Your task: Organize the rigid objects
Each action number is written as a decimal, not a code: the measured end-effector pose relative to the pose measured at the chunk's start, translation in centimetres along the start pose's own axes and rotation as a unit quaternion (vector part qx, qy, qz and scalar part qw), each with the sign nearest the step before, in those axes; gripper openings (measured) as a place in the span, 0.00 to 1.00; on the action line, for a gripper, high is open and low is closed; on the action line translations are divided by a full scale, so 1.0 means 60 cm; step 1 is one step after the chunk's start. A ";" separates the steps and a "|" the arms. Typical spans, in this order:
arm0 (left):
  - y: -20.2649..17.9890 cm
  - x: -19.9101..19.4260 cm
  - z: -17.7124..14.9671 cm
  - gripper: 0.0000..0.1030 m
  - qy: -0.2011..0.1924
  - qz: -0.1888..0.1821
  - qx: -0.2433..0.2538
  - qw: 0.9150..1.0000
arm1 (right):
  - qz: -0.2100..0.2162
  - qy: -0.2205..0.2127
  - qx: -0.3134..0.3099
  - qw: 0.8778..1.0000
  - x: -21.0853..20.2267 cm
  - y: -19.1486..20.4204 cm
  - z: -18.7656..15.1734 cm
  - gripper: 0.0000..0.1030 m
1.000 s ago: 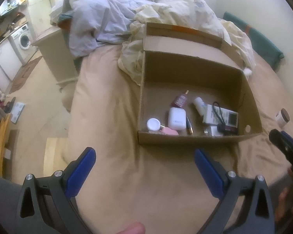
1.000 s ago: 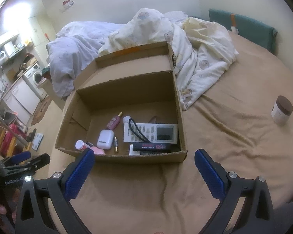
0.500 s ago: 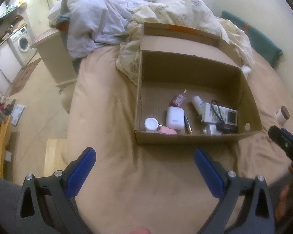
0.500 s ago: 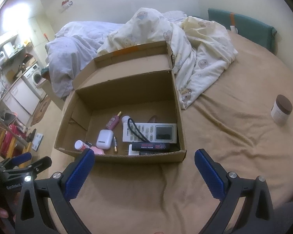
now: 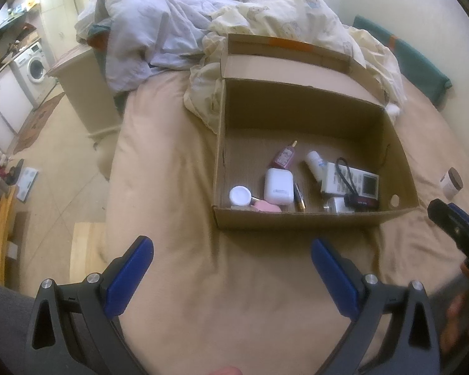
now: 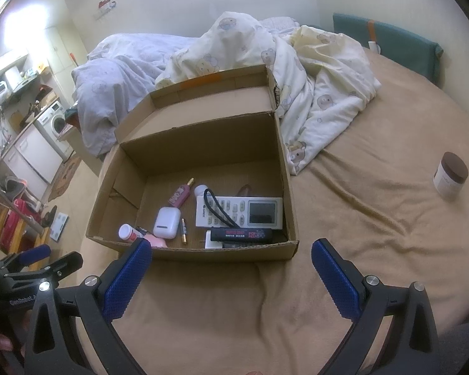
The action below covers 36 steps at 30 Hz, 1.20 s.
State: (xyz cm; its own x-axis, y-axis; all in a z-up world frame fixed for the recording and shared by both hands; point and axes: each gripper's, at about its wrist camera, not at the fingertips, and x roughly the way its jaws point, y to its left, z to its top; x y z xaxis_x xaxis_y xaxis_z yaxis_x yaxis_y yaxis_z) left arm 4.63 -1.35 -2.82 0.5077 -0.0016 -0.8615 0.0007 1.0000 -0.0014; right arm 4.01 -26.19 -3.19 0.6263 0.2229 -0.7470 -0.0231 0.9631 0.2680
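Brown-lid jar point(image 6: 450, 175) stands upright alone on bed point(image 6: 375, 250), far right of cardboard box point(image 6: 203, 251), well apart from it. Right tool point(image 6: 231, 268) is nearer; left tool point(image 5: 231, 268) faces the box. Both w/ jaws apart, empty.

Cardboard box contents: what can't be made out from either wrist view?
- Pink item by the front wall of the cardboard box: left wrist view, the wall cuts its lower part; right wrist view, the right gripper's finger covers part of it.
- White block: mostly under the black bar.
- Print on the black bar, and the screen of the remote: too small and blurred.
- Brown-lidded jar label: unreadable.
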 end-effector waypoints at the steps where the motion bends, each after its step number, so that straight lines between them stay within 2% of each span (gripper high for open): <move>1: 0.000 0.000 0.000 0.98 0.001 0.000 0.000 1.000 | 0.000 0.000 0.001 1.000 0.001 0.000 0.000 1.00; 36: -0.002 0.004 -0.002 0.98 0.004 -0.003 0.004 1.000 | 0.000 0.000 0.000 1.000 0.001 0.002 0.000 1.00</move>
State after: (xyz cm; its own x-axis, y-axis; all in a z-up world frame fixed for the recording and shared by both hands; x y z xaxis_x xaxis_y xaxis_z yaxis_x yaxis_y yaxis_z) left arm 4.65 -1.46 -3.08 0.5000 -0.0068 -0.8660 0.0101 0.9999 -0.0021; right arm 4.02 -26.06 -3.19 0.6262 0.2231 -0.7470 -0.0235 0.9632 0.2679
